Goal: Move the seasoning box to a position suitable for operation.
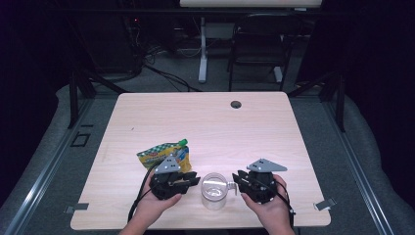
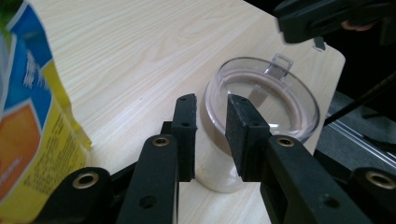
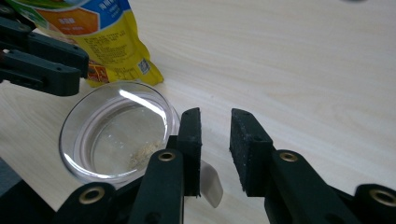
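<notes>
Left claw (image 1: 192, 179) & right claw (image 1: 237, 179) hang one each side of the clear round plastic jar (image 1: 214, 190), jaws a bit apart, gripping nothing. Jar sits near the desk (image 1: 205, 122) front edge, prob. to stay in reach. Yellow snack pouch (image 1: 164, 154) lies just left of the jar.

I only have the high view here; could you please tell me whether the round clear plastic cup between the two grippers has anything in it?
Observer: The right gripper view looks into the round clear plastic cup: a small patch of pale crumbs lies on its bottom.
Operator: Thank you. Is the left gripper clamped on it?
Observer: No. The left gripper shows an open gap between its pads, with the cup's rim beyond them.
Operator: And the right one?
Observer: The right gripper is open too; the cup's clear handle tab sits low beside one jaw, ungripped.
</notes>
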`<state>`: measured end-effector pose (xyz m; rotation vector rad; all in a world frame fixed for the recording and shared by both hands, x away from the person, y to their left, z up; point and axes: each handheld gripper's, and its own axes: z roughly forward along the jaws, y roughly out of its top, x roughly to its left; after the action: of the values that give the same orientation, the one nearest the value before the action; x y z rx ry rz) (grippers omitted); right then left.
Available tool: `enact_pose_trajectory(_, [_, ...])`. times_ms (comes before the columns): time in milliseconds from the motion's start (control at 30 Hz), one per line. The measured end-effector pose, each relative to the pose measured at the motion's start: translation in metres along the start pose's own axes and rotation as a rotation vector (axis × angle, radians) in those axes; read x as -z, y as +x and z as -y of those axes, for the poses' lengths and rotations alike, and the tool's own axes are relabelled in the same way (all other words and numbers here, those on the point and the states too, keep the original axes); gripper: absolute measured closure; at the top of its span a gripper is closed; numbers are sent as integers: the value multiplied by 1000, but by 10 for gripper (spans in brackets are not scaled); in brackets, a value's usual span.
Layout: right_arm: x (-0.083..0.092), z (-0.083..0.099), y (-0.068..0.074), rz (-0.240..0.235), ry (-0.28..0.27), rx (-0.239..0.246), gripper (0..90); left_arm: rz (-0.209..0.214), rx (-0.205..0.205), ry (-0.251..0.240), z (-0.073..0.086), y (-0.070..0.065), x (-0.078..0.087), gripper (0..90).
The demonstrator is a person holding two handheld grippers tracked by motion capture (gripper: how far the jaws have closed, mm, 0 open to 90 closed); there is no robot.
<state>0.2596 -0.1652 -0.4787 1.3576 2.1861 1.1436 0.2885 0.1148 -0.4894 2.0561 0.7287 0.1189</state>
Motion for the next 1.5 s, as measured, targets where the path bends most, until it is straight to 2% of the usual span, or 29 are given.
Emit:
enact_pose_trajectory(100, [-6, -6, -3, -18, 40, -34, 741, 21, -3, 8, -7, 2, 0, 710])
enact_pose_trajectory(200, [-10, -9, -3, -32, 64, -59, 736, 25, -15, 15, -8, 2, 0, 701])
enact_pose_trajectory(333, [-7, -8, 0, -61, 78, -72, 763, 16, -14, 20, -4, 0, 1, 684])
enact_pose_trajectory(400, [-6, -7, 3, -47, 71, -64, 768, 18, -4, 28, 0, -2, -1, 684])
enact_pose_trajectory(467, [-5, -5, 3, -47, 65, -65, 779, 2, -15, 45, 2, -3, -3, 693])
enact_pose_trajectory(533, [-3, -4, 1, -55, 54, -83, 781, -37, -35, 57, 5, -6, -4, 695])
enact_pose_trajectory(600, [-2, -3, -1, -76, 51, -113, 781, -46, -43, 74, 8, -7, -6, 689])
enact_pose_trajectory(667, [-3, -2, -3, -80, 64, -118, 779, -53, -61, 87, 11, -8, -7, 689])
enact_pose_trajectory(733, [-5, 0, -3, -79, 73, -118, 774, -46, -69, 99, 12, -8, -7, 689])
enact_pose_trajectory(867, [-5, 1, -5, -95, 75, -128, 780, -18, -54, 97, 16, -7, -7, 701])
enact_pose_trajectory(967, [-4, 1, -6, -100, 74, -135, 794, -14, -57, 95, 19, -7, -8, 717])
enact_pose_trajectory(1167, [-4, 3, -6, -129, 79, -150, 832, 20, -32, 90, 21, -6, -8, 759])
enact_pose_trajectory(1367, [-4, 4, -7, -143, 74, -164, 839, 37, -57, 111, 23, -8, -10, 818])
enact_pose_trajectory(1500, [-4, 4, -8, -149, 74, -174, 837, 31, -75, 126, 23, -11, -12, 852])
